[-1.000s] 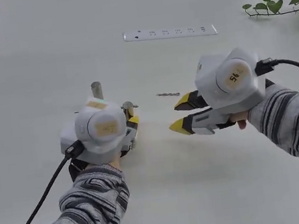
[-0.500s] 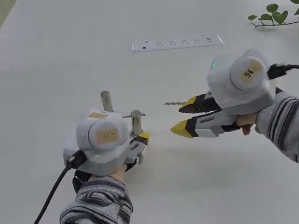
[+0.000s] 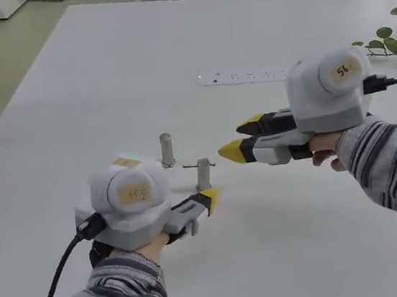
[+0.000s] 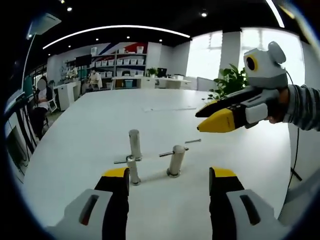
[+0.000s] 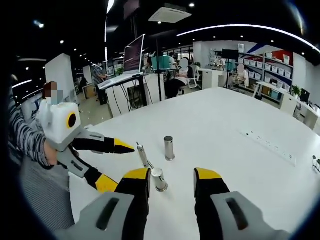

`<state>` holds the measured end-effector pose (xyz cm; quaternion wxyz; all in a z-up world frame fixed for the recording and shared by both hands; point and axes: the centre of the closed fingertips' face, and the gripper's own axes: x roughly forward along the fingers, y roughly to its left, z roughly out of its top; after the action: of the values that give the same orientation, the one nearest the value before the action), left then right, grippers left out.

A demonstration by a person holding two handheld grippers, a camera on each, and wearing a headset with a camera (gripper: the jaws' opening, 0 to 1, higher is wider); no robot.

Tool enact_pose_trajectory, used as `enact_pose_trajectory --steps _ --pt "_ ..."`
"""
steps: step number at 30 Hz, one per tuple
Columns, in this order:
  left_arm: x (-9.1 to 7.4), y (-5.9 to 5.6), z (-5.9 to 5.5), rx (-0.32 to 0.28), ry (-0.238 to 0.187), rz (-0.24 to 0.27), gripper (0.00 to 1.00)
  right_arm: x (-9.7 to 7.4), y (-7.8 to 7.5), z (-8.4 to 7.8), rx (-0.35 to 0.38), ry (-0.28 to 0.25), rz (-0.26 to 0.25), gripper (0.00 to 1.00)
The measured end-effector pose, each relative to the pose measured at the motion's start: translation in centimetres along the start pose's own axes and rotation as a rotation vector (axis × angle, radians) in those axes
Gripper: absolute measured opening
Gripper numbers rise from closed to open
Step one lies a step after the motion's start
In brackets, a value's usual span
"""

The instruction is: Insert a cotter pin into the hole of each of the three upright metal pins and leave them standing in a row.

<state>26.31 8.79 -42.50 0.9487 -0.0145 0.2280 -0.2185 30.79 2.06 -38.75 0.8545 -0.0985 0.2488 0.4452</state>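
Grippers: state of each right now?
Left gripper: open, holding nothing.
Right gripper: open, holding nothing.

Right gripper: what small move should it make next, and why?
Probably lower the right gripper to the loose cotter pin on the table and close on it. Its jaws are open and empty; the far pin looks bare, while the right pin and near-left pin already carry cotters.

We see three short grey metal cylinder pins upright: a bare pin (image 4: 134, 144), then nearer than it a left pin (image 4: 132, 172) and a right pin (image 4: 175, 161), each with a thin cotter pin crosswise. A loose cotter pin (image 4: 192, 141) lies flat right of the bare pin.
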Motion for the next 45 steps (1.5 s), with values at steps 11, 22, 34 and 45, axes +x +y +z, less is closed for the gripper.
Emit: enact_pose_trajectory --steps 11,22,34,45 --pt "-1.7 0.9 -0.4 0.050 0.018 -0.007 0.78 4.5 0.0 1.8 0.075 -0.020 0.026 0.35" --pt "-1.8 1.4 -0.5 0.027 0.023 -0.036 0.91 9.1 0.8 1.7 0.054 0.007 0.055 0.33" --pt "-1.3 0.9 -0.5 0.069 0.034 -0.038 0.94 12.5 0.7 0.5 0.018 0.043 0.058 0.23" --pt "-1.2 0.8 -0.3 0.056 0.035 -0.038 0.99 13.1 0.7 0.4 -0.013 0.062 0.056 0.10"
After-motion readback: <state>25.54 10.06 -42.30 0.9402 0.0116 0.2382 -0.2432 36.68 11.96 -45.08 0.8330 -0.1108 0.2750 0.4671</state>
